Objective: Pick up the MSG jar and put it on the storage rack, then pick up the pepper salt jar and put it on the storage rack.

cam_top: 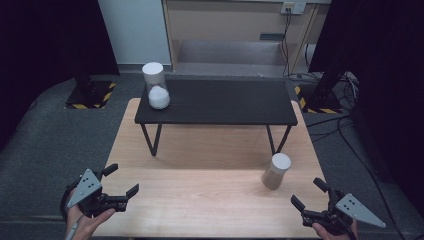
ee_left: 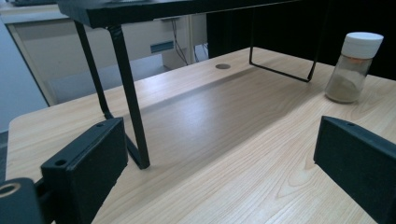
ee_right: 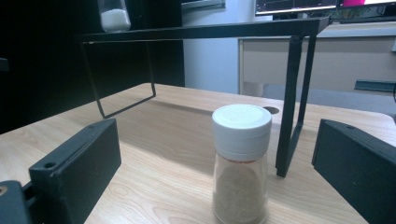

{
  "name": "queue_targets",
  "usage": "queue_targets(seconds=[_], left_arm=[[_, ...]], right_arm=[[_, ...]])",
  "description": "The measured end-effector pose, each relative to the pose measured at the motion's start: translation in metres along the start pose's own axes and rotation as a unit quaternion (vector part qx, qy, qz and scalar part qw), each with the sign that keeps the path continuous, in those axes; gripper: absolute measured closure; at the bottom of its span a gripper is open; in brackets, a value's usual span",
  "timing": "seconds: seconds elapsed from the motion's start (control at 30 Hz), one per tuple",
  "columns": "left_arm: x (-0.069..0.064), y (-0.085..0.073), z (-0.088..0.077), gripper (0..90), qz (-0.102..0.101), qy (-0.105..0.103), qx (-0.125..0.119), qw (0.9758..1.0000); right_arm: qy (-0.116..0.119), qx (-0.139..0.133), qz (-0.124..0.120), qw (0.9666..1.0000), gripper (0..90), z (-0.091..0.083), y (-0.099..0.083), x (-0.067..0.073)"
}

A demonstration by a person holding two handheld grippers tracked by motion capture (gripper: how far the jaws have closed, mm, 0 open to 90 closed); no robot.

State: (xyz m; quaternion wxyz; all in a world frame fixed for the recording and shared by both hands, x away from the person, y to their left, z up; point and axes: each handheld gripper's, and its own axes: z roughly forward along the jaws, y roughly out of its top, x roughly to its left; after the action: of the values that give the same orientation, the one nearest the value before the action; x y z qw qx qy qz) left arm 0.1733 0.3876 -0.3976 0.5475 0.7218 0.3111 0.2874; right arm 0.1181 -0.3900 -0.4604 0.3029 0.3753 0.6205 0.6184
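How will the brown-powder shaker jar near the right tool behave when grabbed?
The shaker jar looks rigid: clear hard walls, probably smooth and somewhat slippery. It stands tall on a narrow base, so a high push may tip it. It is only about half full of powder, so likely light.

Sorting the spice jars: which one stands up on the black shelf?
The jar of white powder, at the shelf's far left corner; the brown-powder jar stands on the wooden table.
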Motion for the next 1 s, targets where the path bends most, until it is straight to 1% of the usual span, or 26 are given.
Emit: queue_targets(seconds=[0.17, 0.33, 0.4, 0.53, 0.67, 0.73, 0.77, 0.87, 0.9, 0.97, 1.0], left_arm=[[0.002, -0.001, 0.0, 1.1, -0.008, -0.003, -0.003, 1.0], [0.0, -0.001, 0.0, 1.1, -0.005, -0.008, -0.006, 0.9999], [0.0, -0.001, 0.0, 1.1, 0.001, -0.009, -0.007, 0.9999], [0.001, -0.001, 0.001, 1.1, -0.004, -0.013, -0.008, 0.9999], [0.001, -0.004, 0.003, 1.1, -0.022, -0.018, -0.014, 0.9995], [-0.001, -0.003, 0.003, 1.1, -0.016, -0.018, -0.013, 0.9996], [-0.001, -0.003, 0.003, 1.0, -0.013, -0.018, -0.011, 0.9997], [-0.002, -0.003, 0.005, 0.9, -0.019, -0.021, -0.012, 0.9995], [-0.002, -0.003, 0.005, 0.9, -0.018, -0.021, -0.011, 0.9996], [-0.001, -0.003, 0.006, 0.9, -0.016, -0.024, -0.013, 0.9995], [0.0, -0.004, 0.007, 0.9, -0.014, -0.025, -0.017, 0.9994]], right_arm=[[-0.007, 0.001, 0.004, 1.0, 1.4, 0.0, 0.0, 0.0], [-0.01, -0.002, 0.005, 0.9999, 1.3, -0.001, -0.001, -0.001], [-0.01, -0.002, 0.005, 0.9999, 1.3, -0.002, -0.001, -0.001], [-0.013, -0.003, 0.009, 0.9999, 1.0, -0.002, -0.001, -0.002], [-0.019, -0.003, 0.012, 0.9997, 1.0, -0.002, -0.001, -0.003], [-0.02, 0.0, 0.01, 0.9997, 0.8, -0.002, -0.001, -0.003], [-0.019, 0.002, 0.011, 0.9998, 0.8, -0.002, -0.001, -0.004], [-0.016, 0.007, 0.011, 0.9998, 0.8, -0.002, -0.001, -0.006], [-0.011, 0.009, 0.013, 0.9998, 0.9, -0.002, -0.001, -0.009], [0.013, 0.023, 0.021, 0.9995, 1.3, 0.0, 0.001, -0.018], [0.017, 0.032, 0.02, 0.9992, 1.3, 0.002, 0.002, -0.019]])
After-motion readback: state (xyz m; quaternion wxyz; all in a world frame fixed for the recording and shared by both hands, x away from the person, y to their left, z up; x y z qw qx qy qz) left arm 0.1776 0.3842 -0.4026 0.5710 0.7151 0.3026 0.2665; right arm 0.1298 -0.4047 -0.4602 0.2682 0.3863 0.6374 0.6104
